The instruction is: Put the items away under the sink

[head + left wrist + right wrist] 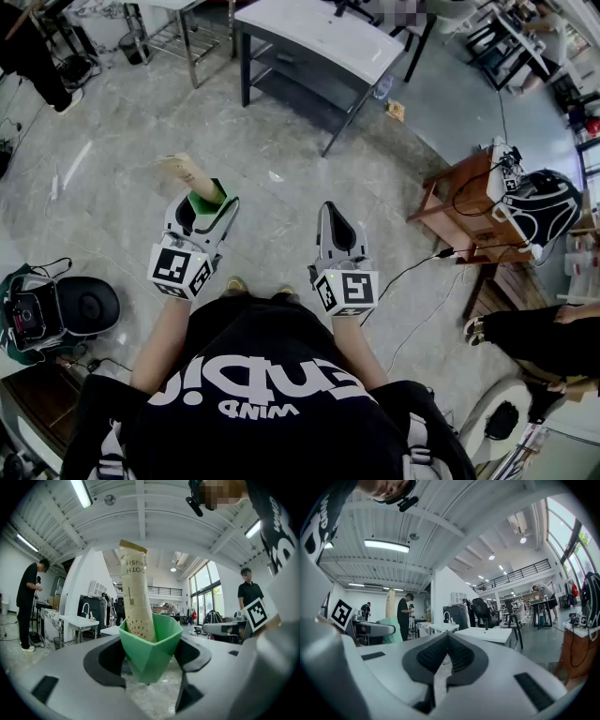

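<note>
**Green cup in my left tongs, right tongs bare, white table well ahead**

I stand on a grey stone floor [281, 159]. My black shirt [272, 394] fills the bottom of the head view and hides my feet, apart from two shoe tips. A white table [319, 37] on a dark frame stands well ahead, its far end cut off at the top edge. From above I cannot tell whether it carries the sink. Only the right gripper view shows a tap [446, 618], on a white stand farther off.

My left gripper [206, 208], held level, pinches a green cup [150, 641] by its sides. From above only the cup's rim shows and the rest is sunk between the jaws. The left gripper view alone shows the cup's faceted wall and both pads against it.

A tan toothbrush packet [135, 595] leans in the cup, its print upside down and only partly readable. My right gripper [335, 217], well apart from the cup, is pressed together on nothing.
</note>
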